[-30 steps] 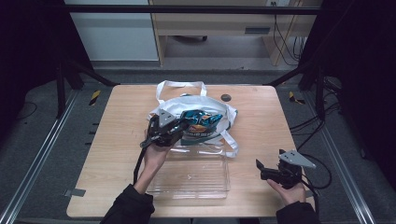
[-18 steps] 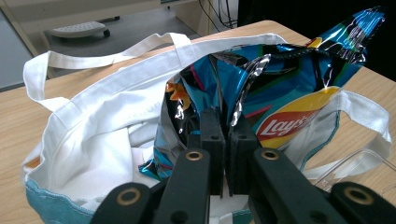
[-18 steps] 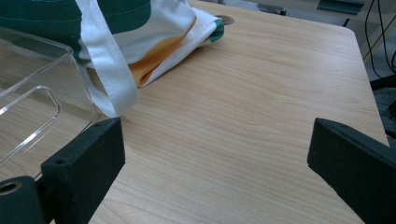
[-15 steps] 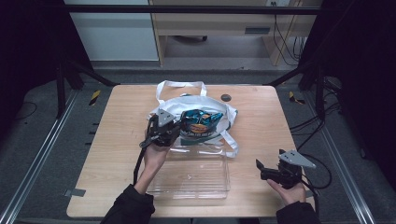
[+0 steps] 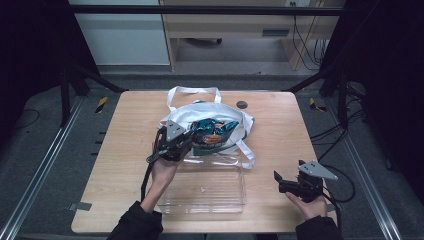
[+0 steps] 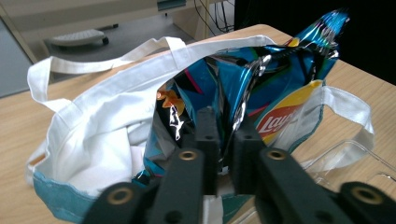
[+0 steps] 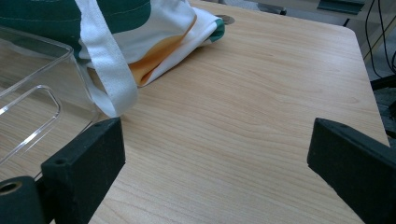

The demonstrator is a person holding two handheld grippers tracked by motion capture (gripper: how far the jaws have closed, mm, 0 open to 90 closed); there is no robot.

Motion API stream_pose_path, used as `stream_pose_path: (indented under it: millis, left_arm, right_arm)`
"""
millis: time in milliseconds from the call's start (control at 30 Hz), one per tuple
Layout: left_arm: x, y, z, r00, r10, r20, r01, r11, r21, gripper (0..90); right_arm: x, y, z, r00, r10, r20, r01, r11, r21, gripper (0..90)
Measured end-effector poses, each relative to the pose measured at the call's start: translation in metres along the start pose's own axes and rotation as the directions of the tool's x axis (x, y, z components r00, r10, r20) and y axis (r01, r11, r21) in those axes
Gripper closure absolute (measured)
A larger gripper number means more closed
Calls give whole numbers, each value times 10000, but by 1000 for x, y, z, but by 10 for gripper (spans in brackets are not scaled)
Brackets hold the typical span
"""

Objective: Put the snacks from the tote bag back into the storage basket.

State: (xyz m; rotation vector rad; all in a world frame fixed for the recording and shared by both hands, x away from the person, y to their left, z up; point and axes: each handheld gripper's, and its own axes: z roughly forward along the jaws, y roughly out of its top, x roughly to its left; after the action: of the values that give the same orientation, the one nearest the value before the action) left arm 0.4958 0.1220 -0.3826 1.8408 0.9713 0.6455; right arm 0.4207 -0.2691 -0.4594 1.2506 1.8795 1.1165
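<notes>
- Left claw [image 6: 225,154]: pinches the chip bag [image 6: 261,93]; jaws have just been easing apart; we lift slowly from tote [image 6: 93,135].
- Right claw [image 7: 215,154]: open, empty.

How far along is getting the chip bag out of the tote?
Done: the left gripper has its jaws pinched on the blue Lay's chip bag; they have just been reopening slightly. In hand: the bag is partly out of the white tote bag. Left: full removal; the clear plastic bin holds nothing. The right gripper rests open.
</notes>
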Motion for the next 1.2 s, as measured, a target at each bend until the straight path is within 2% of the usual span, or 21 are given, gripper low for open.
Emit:
stream_pose_path:
  millis: [133,300,400,467,533,633,867,1200]
  left_arm:
    - [2,4,2,10000,56,27,-55,9999,-162,647]
    - [2,7,8,9999,33,135,-30,9999,-161,604]
    - [2,7,12,9999,-48,148,50,9999,-157,645]
    - [3,7,12,10000,-52,-48,51,9998,-197,727]
    - [4,8,13,9998,-188,-38,187,9996,-217,807]
    - [5,8,12,9998,-190,-110,188,9996,-193,860]
    - [5,8,11,9992,-384,-71,382,9990,-211,885]
    - [6,19,-6,9954,-933,224,949,9920,-836,890]
  right_arm:
    - [0,0,0,10000,-17,0,17,10000,3,45]
    - [0,0,0,10000,0,-9,0,10000,2,45]
    - [0,0,0,10000,-4,-22,4,10000,6,45]
    - [0,0,0,10000,4,-28,-4,10000,-3,45]
    - [0,0,0,10000,-3,-24,3,10000,3,45]
    - [0,0,0,10000,-3,-26,3,10000,6,45]
    - [0,0,0,10000,-9,-13,9,10000,7,45]
    - [0,0,0,10000,-24,-8,24,10000,3,45]
